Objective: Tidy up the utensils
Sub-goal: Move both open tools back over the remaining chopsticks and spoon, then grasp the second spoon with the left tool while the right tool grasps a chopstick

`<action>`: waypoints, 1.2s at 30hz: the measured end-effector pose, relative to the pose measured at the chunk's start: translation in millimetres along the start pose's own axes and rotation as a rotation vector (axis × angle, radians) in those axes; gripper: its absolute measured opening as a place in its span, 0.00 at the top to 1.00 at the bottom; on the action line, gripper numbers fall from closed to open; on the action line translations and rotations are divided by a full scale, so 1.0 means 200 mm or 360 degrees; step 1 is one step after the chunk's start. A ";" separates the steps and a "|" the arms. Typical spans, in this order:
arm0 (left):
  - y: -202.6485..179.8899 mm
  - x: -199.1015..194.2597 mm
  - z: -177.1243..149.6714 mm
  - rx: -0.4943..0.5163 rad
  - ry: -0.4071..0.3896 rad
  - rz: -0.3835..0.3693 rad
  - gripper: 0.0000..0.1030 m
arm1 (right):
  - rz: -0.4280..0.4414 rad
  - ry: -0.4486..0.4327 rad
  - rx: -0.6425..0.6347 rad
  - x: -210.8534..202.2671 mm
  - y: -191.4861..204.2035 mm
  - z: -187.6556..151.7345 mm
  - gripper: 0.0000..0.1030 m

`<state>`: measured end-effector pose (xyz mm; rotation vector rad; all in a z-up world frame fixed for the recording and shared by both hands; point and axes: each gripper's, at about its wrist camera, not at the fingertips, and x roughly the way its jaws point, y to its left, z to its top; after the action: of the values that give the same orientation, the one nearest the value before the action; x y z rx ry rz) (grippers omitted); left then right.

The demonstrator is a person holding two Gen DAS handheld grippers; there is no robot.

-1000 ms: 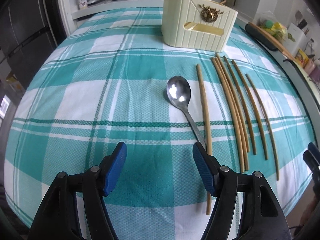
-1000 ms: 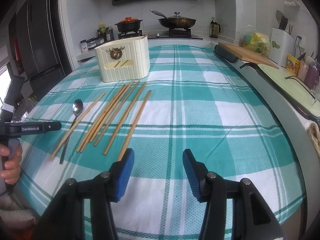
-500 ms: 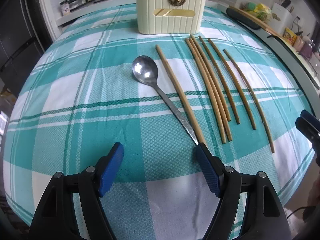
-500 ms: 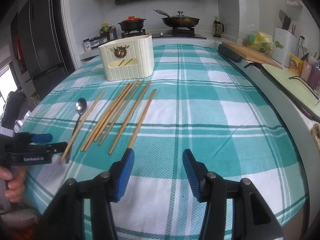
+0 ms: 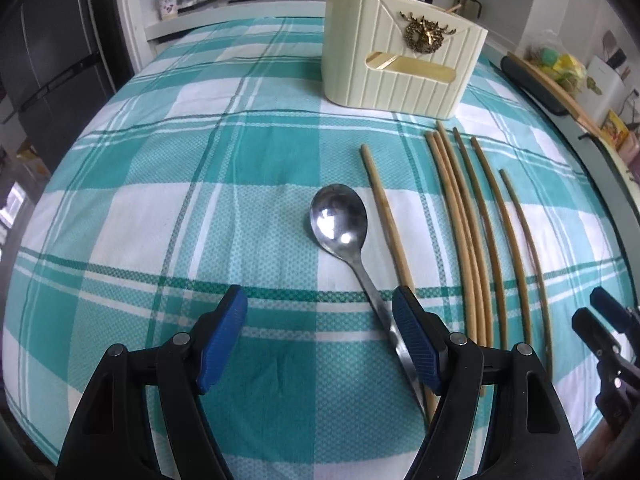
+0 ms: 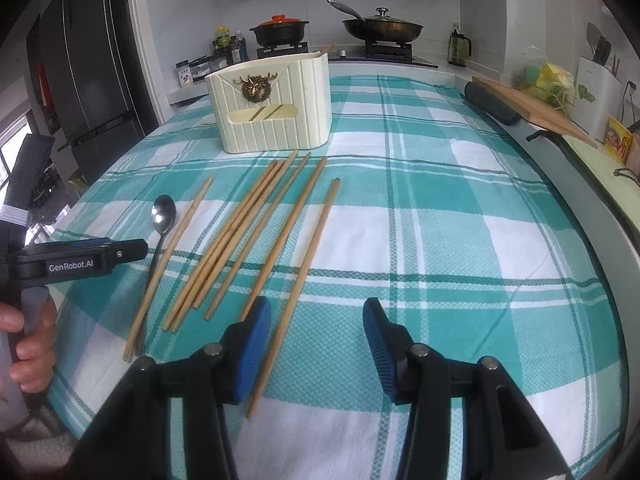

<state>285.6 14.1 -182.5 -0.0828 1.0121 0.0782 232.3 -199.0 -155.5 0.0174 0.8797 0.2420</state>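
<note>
A steel spoon (image 5: pixel 340 228) lies on the teal plaid cloth with its bowl away from me. Several bamboo chopsticks (image 5: pixel 468 232) lie in a row to its right. A cream utensil holder (image 5: pixel 400 68) stands behind them. My left gripper (image 5: pixel 318 296) hovers open over the cloth, and the spoon's handle runs under its right finger. In the right wrist view the spoon (image 6: pixel 163 212), chopsticks (image 6: pixel 248 232) and holder (image 6: pixel 276 108) show again. My right gripper (image 6: pixel 317 306) is open and its jaws are closing a little. The rightmost chopstick's near end lies beside its left finger.
The left gripper (image 6: pixel 120 252) and the hand holding it show at the left of the right wrist view. The right gripper (image 5: pixel 600 308) shows at the left wrist view's right edge. A cutting board (image 6: pixel 532 104) lies at the counter's right, and pots stand on the stove (image 6: pixel 280 32) behind.
The left gripper's jaws stand wider than a second ago, and it has shifted over the spoon's handle. The right gripper has moved left, bringing the rightmost chopstick beside its left finger.
</note>
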 end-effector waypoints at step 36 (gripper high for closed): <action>0.17 0.09 0.06 0.0380 0.0105 -0.0107 0.19 | -0.0019 0.0373 -0.0226 0.18 -0.11 0.04 0.60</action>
<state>302.8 49.3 -192.5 0.0992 1.0766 -0.1073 265.4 -211.0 -179.7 -0.1510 1.0936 0.2988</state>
